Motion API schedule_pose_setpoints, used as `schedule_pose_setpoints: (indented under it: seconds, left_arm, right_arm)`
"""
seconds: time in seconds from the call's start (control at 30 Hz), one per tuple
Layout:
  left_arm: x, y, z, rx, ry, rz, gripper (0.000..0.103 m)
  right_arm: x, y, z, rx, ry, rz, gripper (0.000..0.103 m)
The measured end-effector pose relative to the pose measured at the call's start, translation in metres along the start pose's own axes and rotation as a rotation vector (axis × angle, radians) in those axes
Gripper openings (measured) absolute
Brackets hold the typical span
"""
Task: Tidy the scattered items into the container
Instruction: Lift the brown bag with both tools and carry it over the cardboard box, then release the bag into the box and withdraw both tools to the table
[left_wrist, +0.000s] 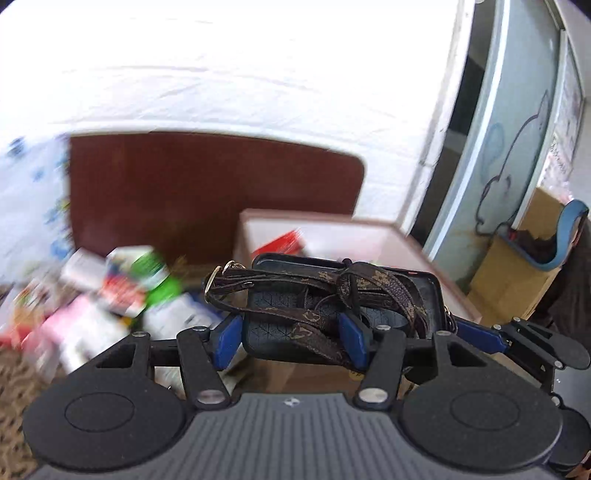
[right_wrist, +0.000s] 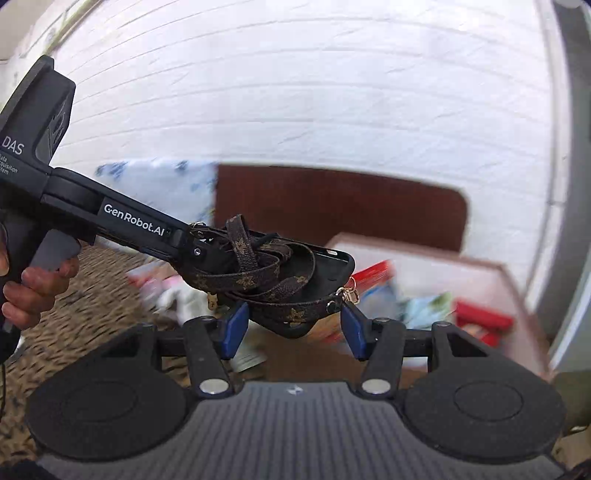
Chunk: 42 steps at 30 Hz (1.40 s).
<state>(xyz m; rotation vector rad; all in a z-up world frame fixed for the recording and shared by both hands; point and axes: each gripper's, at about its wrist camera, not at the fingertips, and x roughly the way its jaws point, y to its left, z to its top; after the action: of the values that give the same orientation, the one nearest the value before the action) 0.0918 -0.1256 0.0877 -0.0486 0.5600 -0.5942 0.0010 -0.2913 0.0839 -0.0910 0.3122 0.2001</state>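
Blue-padded left gripper (left_wrist: 291, 341) clamps one end of a black phone case (left_wrist: 343, 295) wound with a brown monogram strap (left_wrist: 317, 325), held in the air above the pink container (left_wrist: 417, 251). Right gripper (right_wrist: 293, 328) sits under the case with its jaws spread wide, not touching it. Blurred packets (left_wrist: 122, 284) lie on the leopard-print rug (right_wrist: 74, 314).

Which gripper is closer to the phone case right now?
Left. The left gripper grips the phone case with its strap; the right gripper is open just below it, apparently not touching.
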Motion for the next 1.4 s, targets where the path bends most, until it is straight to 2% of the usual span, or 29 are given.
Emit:
schedule_pose_setpoints:
  seconds: [0.13,0.33,0.63,0.67,0.7,0.77,0.83,0.9,1.1,1.17,1.4]
  left_arm:
    - [0.045,-0.018,0.029,-0.009,0.004,-0.034,0.060]
    - [0.111,-0.039,0.058,-0.014,0.036,-0.048,0.060]
    - [0.206,-0.049,0.064,-0.060,0.123,-0.070,0.059]
    - [0.212,-0.048,0.063,-0.067,0.138,-0.089,0.064]
    - [0.215,-0.047,0.061,-0.072,0.146,-0.118,0.076]
    - [0.213,-0.046,0.055,-0.059,0.140,-0.159,0.093]
    - [0.209,-0.047,0.052,-0.033,0.121,-0.155,0.094]
    - [0.207,-0.047,0.050,-0.023,0.132,-0.140,0.094]
    - [0.189,-0.055,0.050,0.026,0.105,-0.114,0.094]
    - [0.178,-0.058,0.048,0.064,0.088,-0.100,0.094]
    - [0.136,-0.066,0.033,0.118,0.053,-0.063,0.094]
  right_arm:
    - [0.016,-0.040,0.016,0.014,-0.024,-0.047,0.054]
    - [0.058,-0.099,0.027,0.037,-0.002,-0.081,0.054]
    - [0.116,-0.176,0.011,0.060,0.076,-0.119,0.055]
    - [0.124,-0.183,0.007,0.062,0.099,-0.136,0.055]
    - [0.134,-0.188,0.004,0.061,0.126,-0.156,0.057]
    - [0.146,-0.189,-0.003,0.046,0.178,-0.189,0.064]
    - [0.143,-0.182,-0.003,0.018,0.170,-0.195,0.073]
    - [0.137,-0.174,-0.003,-0.019,0.123,-0.206,0.090]
    - [0.131,-0.156,-0.004,-0.001,0.130,-0.211,0.093]
    - [0.125,-0.149,-0.004,-0.003,0.140,-0.220,0.096]
    - [0.101,-0.122,0.004,0.010,0.162,-0.223,0.096]
